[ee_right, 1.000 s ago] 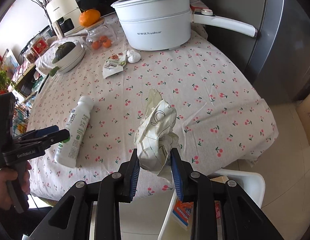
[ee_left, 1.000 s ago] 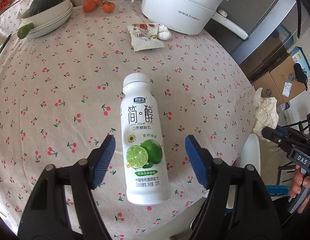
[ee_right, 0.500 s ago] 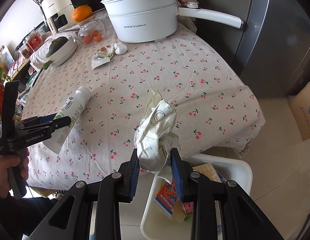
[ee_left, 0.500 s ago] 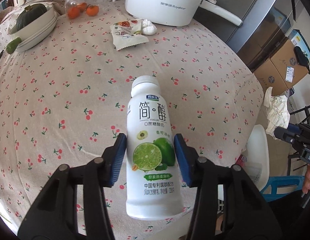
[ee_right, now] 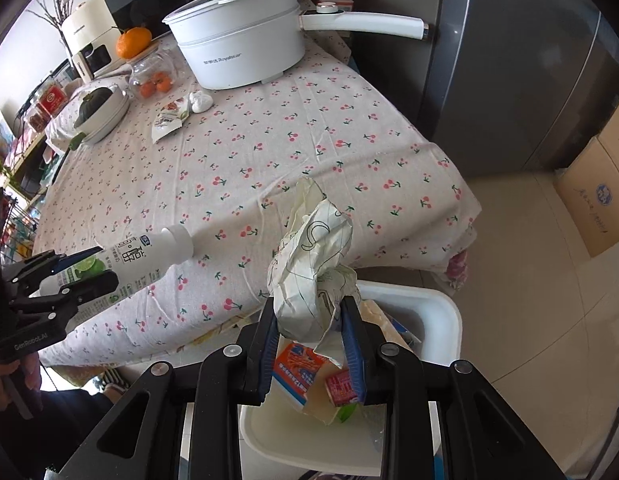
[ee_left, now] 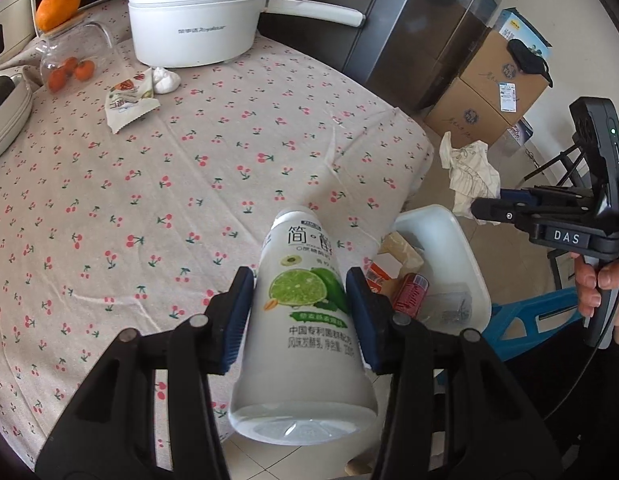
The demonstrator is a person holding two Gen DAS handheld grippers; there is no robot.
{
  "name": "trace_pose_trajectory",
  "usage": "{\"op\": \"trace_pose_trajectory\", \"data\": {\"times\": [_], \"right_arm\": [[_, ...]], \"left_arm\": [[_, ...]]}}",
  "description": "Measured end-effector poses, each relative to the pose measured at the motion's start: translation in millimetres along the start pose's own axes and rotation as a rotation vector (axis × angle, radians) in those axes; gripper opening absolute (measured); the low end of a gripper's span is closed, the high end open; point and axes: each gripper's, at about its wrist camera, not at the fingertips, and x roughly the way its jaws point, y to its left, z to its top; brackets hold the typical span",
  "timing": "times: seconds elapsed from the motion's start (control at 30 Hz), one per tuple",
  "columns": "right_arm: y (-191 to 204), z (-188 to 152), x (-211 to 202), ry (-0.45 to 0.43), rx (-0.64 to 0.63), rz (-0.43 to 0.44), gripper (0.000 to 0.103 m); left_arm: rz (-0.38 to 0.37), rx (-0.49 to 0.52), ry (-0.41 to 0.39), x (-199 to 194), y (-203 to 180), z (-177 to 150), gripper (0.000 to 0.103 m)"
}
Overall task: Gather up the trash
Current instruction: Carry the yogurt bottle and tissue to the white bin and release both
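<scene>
Carrying two pieces of trash toward the white bin (ee_right: pixel 445 312) beside the worktop (ee_left: pixel 189 168). Best to bring each load fully over the bin's opening before letting go, and to drop one at a time so neither bounces off the rim or off the cartons already lying inside. Worth keeping the yogurt bottle (ee_left: pixel 305 312) level while crossing the worktop edge; held around its smooth waist, likely to slip if tilted hard. Crumpled paper (ee_right: pixel 313 264) light and springy, so release low, close above the contents.

Left gripper (ee_left: pixel 300 312): fingers (ee_left: pixel 239 312) roughly half open, just closed in, both blue pads pressed against the bottle's sides at the lime label, bottle lifted off the cloth, cap pointing toward the bin.

Right gripper (ee_right: pixel 312 344): fingers (ee_right: pixel 351 340) narrow, clamped on the lower part of the paper wad, wad sticking up above them, directly over the bin's near half.

Snack wrapper (ee_left: pixel 127 100) left on the worktop near the white pot (ee_left: pixel 193 20).
</scene>
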Motion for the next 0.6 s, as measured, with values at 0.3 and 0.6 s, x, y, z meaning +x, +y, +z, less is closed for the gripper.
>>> {"op": "trace_pose_trajectory", "data": {"times": [0.3,0.6], "right_arm": [[-45.3,-28.1,-3.1,0.030,0.081,-0.035,0.031],[-81.1,-48.3,0.4,0.065,0.158,-0.055,0.031]], "left_arm": [[-0.134,0.114,0.033,23.3,-72.9,-0.5,0.049],[-0.173,0.204,0.080,69.5,-120.9,1.1,0.004]]}}
